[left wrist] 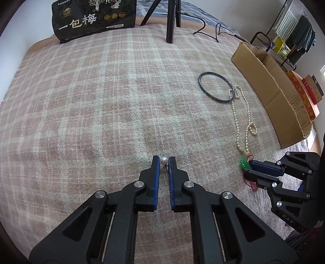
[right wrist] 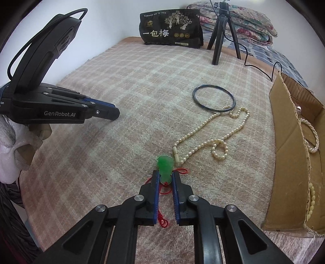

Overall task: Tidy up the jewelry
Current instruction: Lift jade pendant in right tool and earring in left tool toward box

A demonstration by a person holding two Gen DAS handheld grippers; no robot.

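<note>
Pink and white checked blanket (left wrist: 101, 101) covers the bed; a black snack bag (left wrist: 93, 18) and a tripod (left wrist: 170, 20) stand at the far end, and a cardboard box (left wrist: 270, 91) sits at the right edge with some beads already inside it.

What could go wrong: the left tongs (left wrist: 164, 161) pinch a small round pearl (left wrist: 164, 160) right at the very tips; it is smooth and tiny, so I think it could pop out and roll away on the blanket if the squeeze slips. The right tongs (right wrist: 165, 178) pinch the bottom of a green charm (right wrist: 165, 164); its red string (right wrist: 162, 220) trails loose under the tongs and might snag on the fuzzy blanket or on the tongs; the charm also lies just beside the clasp end of the long pearl necklace (right wrist: 213, 140), so lifting it could drag the necklace along if the string has caught it; I cannot tell if they touch.

Where things are: the pearl is between the left tips, low over the blanket; the charm sticks out ahead of the right tips; the necklace lies ahead and to the right, near the box; a dark bangle (right wrist: 214, 98) lies past it, resting on the far end of the necklace; the two tongs are well apart.
</note>
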